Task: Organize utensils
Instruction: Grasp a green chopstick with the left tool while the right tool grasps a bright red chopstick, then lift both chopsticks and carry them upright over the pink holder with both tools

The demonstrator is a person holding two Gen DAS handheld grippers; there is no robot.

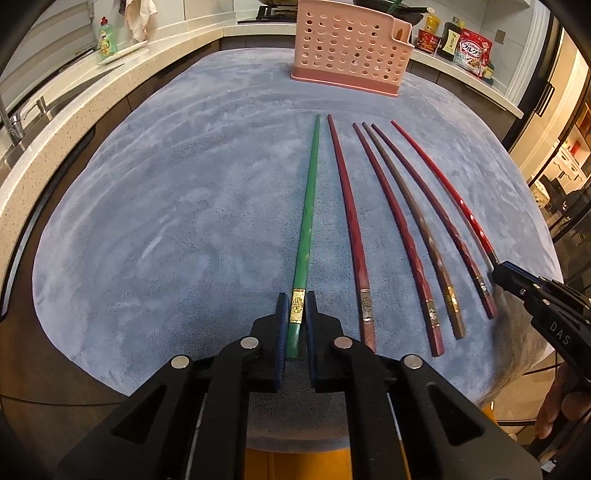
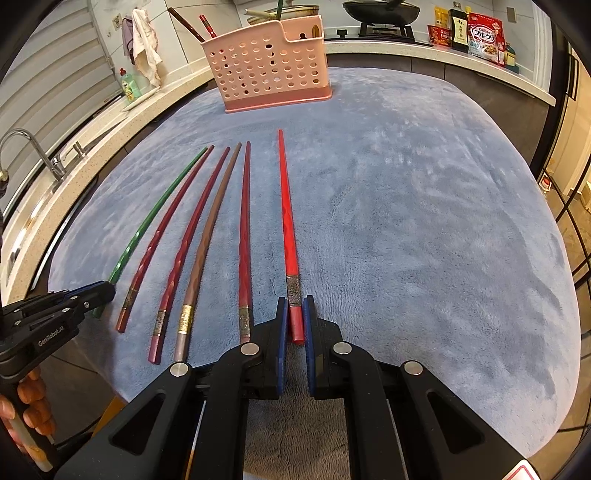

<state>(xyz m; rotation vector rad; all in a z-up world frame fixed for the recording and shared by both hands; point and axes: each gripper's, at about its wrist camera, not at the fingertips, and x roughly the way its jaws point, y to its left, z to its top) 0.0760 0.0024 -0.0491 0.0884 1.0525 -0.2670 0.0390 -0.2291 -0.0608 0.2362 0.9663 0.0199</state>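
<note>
Several chopsticks lie side by side on a grey-blue cloth (image 1: pixel 184 221). My left gripper (image 1: pixel 297 301) has its fingers on either side of the butt end of the green chopstick (image 1: pixel 308 206), pads close against it. My right gripper (image 2: pixel 295 308) has its fingers on either side of the butt end of the bright red chopstick (image 2: pixel 286 206); it shows in the left wrist view (image 1: pixel 496 269) at that chopstick (image 1: pixel 443 184). Dark red and brown chopsticks (image 1: pixel 391 221) lie between. A pink perforated holder (image 1: pixel 351 48) stands at the far end, with chopsticks in it (image 2: pixel 205 26).
A counter with a sink and faucet (image 2: pixel 33 155) runs along the left, with a green soap bottle (image 2: pixel 129 83). A stove with a pan (image 2: pixel 380 13) and food packages (image 2: pixel 484 37) are at the back right. The cloth's front edge drops off below the grippers.
</note>
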